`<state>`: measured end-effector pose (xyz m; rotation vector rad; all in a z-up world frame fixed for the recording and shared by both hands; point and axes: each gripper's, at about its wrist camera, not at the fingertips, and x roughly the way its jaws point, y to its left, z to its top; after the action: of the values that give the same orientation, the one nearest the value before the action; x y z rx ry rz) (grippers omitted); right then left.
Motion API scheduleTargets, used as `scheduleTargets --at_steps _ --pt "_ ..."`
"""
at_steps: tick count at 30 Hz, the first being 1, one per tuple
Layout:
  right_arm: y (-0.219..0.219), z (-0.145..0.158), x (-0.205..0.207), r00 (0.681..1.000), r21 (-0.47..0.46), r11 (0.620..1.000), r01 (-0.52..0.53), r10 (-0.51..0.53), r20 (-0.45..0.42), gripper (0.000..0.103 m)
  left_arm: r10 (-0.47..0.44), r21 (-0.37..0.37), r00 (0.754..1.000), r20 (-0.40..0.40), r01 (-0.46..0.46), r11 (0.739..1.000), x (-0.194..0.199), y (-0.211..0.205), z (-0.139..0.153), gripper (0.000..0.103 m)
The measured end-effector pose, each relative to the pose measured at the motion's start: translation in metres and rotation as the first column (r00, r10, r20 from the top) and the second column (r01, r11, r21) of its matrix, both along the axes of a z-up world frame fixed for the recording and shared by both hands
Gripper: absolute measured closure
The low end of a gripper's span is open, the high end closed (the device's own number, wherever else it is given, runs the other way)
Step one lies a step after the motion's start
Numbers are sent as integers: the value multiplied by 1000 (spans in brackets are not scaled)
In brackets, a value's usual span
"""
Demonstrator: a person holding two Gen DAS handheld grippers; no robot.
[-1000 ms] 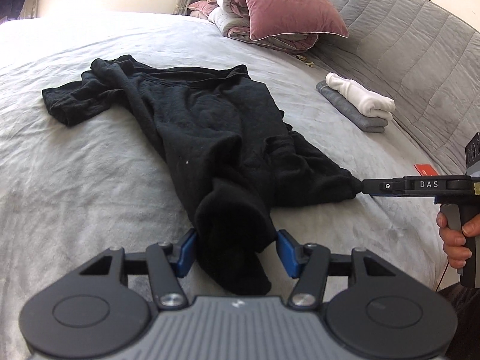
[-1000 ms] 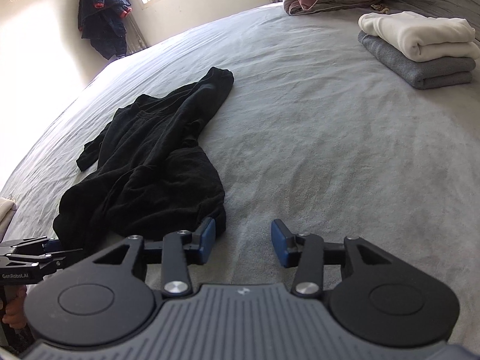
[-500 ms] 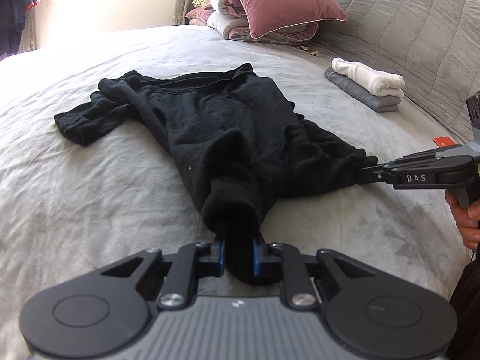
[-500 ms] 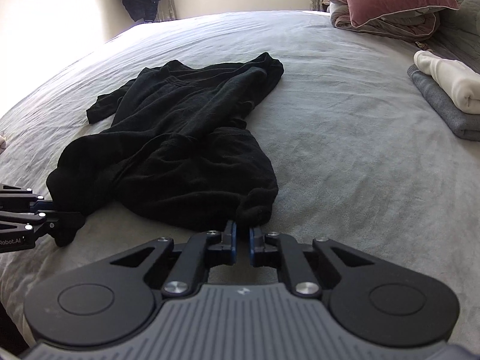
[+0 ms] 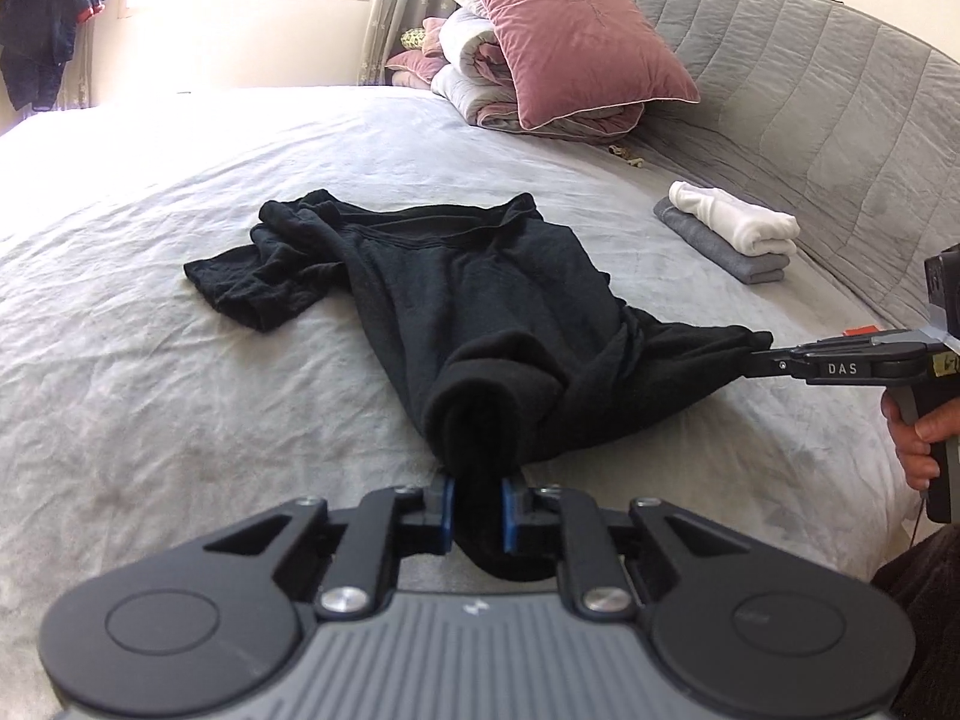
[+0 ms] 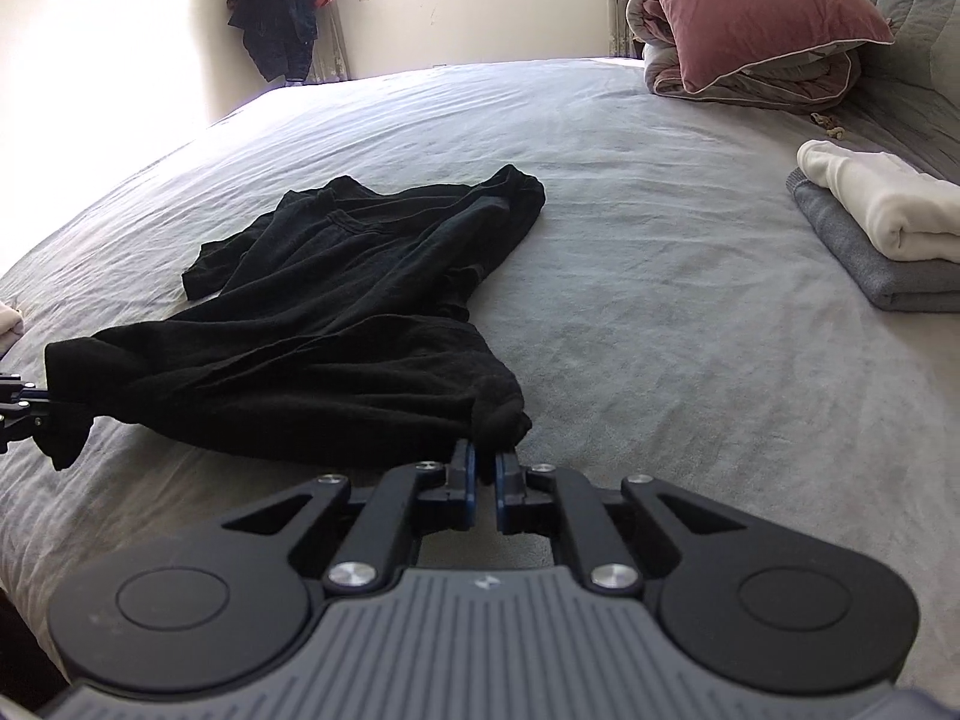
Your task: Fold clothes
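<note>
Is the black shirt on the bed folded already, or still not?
Not folded. The black shirt lies crumpled on the bed, hem corners pinched by left gripper and right gripper.

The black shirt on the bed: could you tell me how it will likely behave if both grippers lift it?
The black shirt looks floppy: it bunches where the left gripper pinches it, so it will probably sag between the two grips. The right gripper holds only a small corner, which might slip. It seems light, lying in soft folds on the bed.
</note>
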<state>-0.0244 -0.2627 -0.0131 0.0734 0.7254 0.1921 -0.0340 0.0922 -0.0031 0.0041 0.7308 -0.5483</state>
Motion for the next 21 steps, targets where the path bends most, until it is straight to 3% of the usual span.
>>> scheduleTargets --at_steps 6,11,15,17,19,21 --pt "-12 -5 -8 998 36 999 -10 13 -63 96 -116 41 992 -50 119 992 -12 0 -8 89" --pt "-12 -23 -6 985 55 998 -20 29 -168 96 -150 117 982 -118 163 980 -12 -9 -24 88" --pt "-12 -22 -1 982 78 997 -18 32 -184 93 -146 88 978 -147 160 983 -7 -5 -24 85" --pt "-15 -22 0 981 97 995 -9 27 -191 91 -145 54 975 -168 156 986 -3 -2 -23 82" --pt "-19 -21 2 979 129 992 2 24 -203 88 -145 17 971 -189 151 988 1 1 -22 64" --pt "-23 -20 4 977 161 987 11 23 -212 86 -145 -10 970 -194 146 989 3 3 -19 53"
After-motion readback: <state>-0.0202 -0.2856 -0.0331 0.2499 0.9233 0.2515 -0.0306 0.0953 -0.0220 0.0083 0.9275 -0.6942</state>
